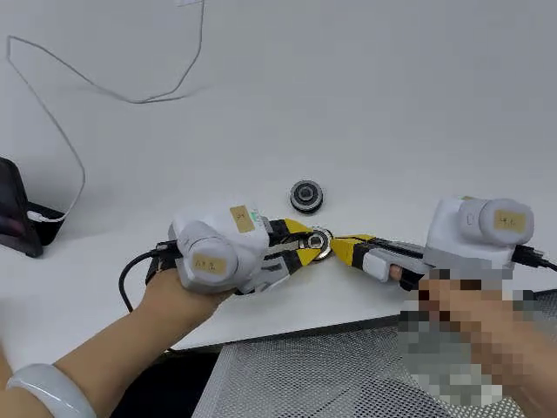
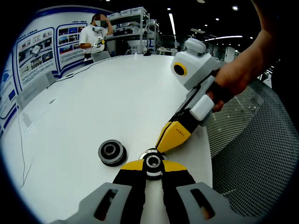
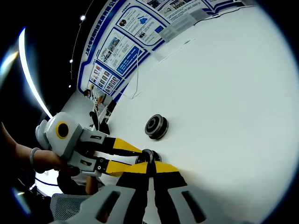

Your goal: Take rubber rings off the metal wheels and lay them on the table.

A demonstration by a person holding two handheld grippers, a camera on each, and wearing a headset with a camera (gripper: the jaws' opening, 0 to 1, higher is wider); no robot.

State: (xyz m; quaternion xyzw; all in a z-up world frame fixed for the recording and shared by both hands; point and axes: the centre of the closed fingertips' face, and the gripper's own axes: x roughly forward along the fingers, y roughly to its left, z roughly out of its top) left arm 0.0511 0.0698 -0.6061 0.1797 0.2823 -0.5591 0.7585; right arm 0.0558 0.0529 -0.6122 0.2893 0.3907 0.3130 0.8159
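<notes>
Head view: on the white table (image 1: 261,113) the left gripper (image 1: 305,242) and the right gripper (image 1: 341,246) meet tip to tip. Between them is a small round silver metal wheel (image 1: 320,242), and the yellow jaws of the left gripper pinch it from two sides. A second metal wheel with a black rubber ring around it (image 1: 306,196) lies flat just behind the tips, touching neither gripper. A thin white cable (image 1: 78,165) runs over the far left part of the table.

Left gripper view: the left gripper (image 2: 153,168) is clamped on the silver wheel (image 2: 153,162), which sits right at the tips. The right gripper (image 2: 163,144) comes in from the right as one closed yellow wedge – its point touches the rim of the wheel. The black-ringed wheel (image 2: 112,152) lies near, to the left.

Right gripper view: the jaws of the right gripper (image 3: 149,166) are pressed together, tips against the held wheel (image 3: 147,155) – I cannot tell if any rubber is between them. The left gripper (image 3: 139,156) grips the wheel from the left. The black-ringed wheel (image 3: 156,126) lies beyond, apart.
</notes>
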